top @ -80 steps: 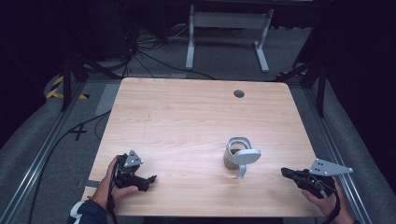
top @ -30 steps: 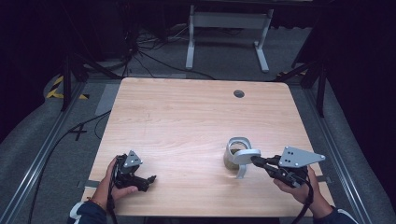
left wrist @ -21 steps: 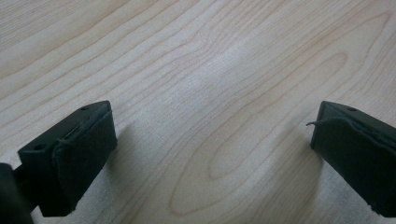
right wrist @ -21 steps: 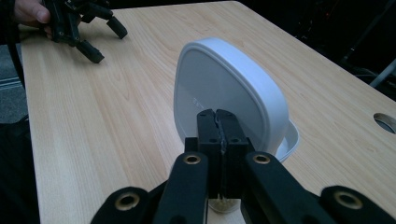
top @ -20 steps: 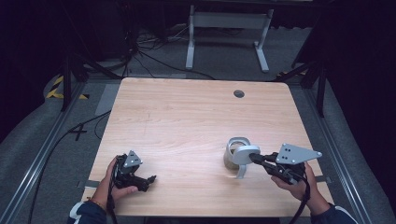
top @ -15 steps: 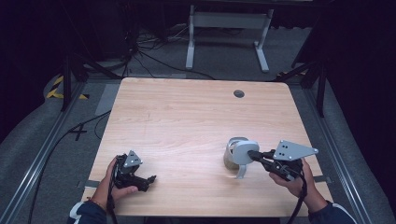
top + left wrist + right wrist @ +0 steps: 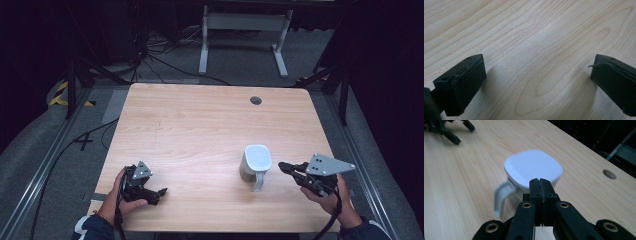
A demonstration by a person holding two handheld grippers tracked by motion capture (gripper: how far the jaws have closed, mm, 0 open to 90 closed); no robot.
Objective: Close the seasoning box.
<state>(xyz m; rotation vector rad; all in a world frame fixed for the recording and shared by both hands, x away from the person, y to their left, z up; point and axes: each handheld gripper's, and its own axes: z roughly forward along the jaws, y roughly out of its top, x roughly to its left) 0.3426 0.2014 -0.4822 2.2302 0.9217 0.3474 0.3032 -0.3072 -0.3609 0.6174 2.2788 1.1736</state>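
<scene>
Inspecting the table (image 7: pixel 200 125) from the high view, we find one white mug (image 7: pixel 255 161) standing mouth down on the wood, towards the near right part of the surface, with its handle (image 7: pixel 259 180) pointing at the person's edge. The mug appears motion-blurred in the right gripper view, so we cannot say it sits at rest.

We record the right gripper (image 7: pixel 284 166) just beside the mug's right flank, a narrow gap showing between tip and wall; contact cannot be confirmed. Its own view shows the two jaws pressed flat together with nothing between them, aimed at the mug's upturned base (image 7: pixel 534 167).

We record the left gripper (image 7: pixel 161 190) resting on the near left part of the table, well apart from the mug. Its own view shows the jaws spread wide over bare wood.

Our judgement: the work on the mug is at an early stage. No grasp is made. Left to do, as far as we can judge, are parting the right jaws, taking the handle or wall, and turning the mug upright.
</scene>
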